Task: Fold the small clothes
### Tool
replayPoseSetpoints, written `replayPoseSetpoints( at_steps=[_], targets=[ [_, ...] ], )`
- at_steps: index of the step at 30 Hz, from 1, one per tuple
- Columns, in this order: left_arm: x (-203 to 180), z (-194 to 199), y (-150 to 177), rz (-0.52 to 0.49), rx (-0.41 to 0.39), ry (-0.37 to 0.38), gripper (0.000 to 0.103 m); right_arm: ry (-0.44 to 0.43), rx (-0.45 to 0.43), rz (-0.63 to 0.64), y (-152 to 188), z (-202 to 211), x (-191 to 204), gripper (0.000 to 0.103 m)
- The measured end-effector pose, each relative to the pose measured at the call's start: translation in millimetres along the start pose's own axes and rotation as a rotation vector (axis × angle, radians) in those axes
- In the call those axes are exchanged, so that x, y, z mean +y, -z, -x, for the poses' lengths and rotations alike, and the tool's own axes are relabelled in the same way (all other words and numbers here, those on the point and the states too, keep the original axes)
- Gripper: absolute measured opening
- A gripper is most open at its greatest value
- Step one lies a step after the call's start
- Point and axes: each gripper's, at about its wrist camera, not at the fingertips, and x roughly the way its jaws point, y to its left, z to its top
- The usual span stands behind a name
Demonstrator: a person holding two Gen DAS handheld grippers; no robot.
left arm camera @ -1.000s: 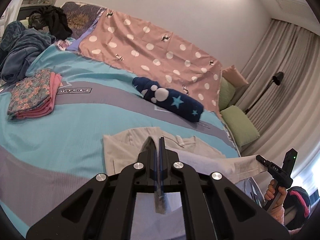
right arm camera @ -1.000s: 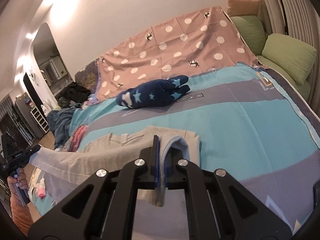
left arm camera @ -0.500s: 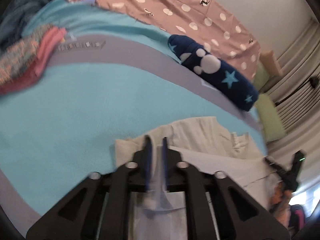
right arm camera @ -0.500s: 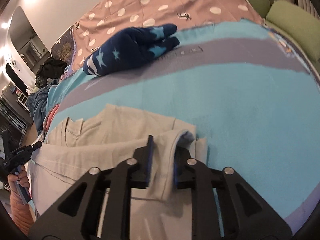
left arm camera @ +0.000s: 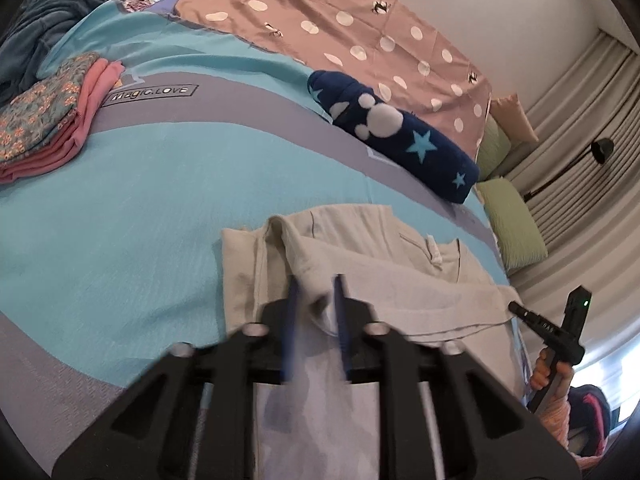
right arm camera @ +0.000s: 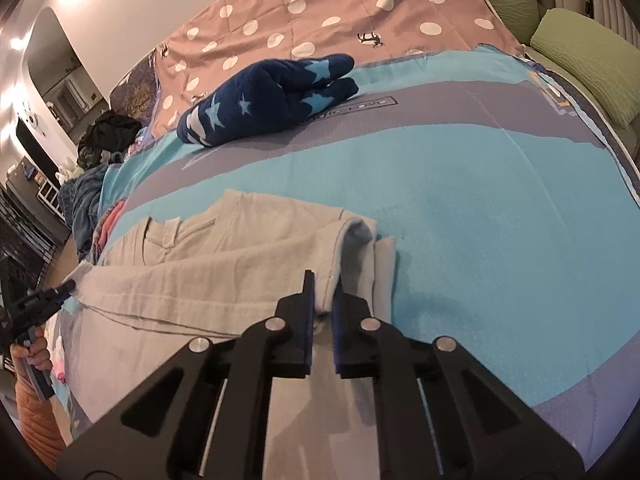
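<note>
Just one beige shirt [left arm camera: 360, 240], two grippers [left arm camera: 314, 292] [right arm camera: 322, 292]

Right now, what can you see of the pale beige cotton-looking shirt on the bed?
The pale beige shirt lies flat on the turquoise and grey bedspread, with its neckline and white label at the far end. It looks like soft knit. A stitched hem layer is folded over the body. A raised fold at each side sits between the parted pads of the left tool and right tool.

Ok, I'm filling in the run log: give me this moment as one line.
beige shirt folded over on bedspread | left hand-held gripper jaws just opening, shirt edge between | right hand-held gripper likewise
</note>
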Motion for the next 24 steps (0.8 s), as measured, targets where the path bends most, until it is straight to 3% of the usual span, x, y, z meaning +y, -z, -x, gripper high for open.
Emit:
replayPoseSetpoints(
  at_steps=[4, 9, 10, 11, 12, 13, 14, 15, 18, 24],
  targets=[
    [-11, 0, -12, -0.022, -0.033, 0.017, 0.003, -0.034, -0.043, -0.009, -20, 4, 5, 0.005],
    [-15, -7, -57, 0.006, -0.124, -0.011, 0.004, 0.015, -0.059, -0.052, -63, -22, -4, 0.009],
    [-8, -14, -69, 0.049, -0.147, -0.031, 0.010, 0.041, -0.048, -0.077, -66, -30, -7, 0.026],
    [-2, -20, -75, 0.083, -0.152, -0.040, 0.014, 0.083, -0.040, -0.108, -67, -36, -11, 0.056],
    [4, -28, -80, 0.115, -0.144, -0.051, 0.017, 0.098, -0.044, -0.133, -65, -39, -14, 0.061],
    [8, -36, -81, 0.141, -0.136, -0.070, 0.027, 0.078, -0.040, -0.119, -62, -41, -13, 0.061],
    [11, -42, -81, 0.159, -0.135, -0.102, 0.045, 0.068, -0.031, -0.090, -59, -43, -11, 0.061],
    [11, -44, -79, 0.157, -0.147, -0.126, 0.053, 0.076, -0.030, -0.053, -55, -44, -9, 0.061],
    [10, -44, -72, 0.087, -0.153, -0.128, 0.058, 0.150, -0.023, 0.020, -47, -48, -12, 0.061],
    [19, -61, -65, 0.022, -0.017, -0.161, 0.059, 0.080, 0.046, -0.005, -56, -64, -22, 0.057]
  ],
)
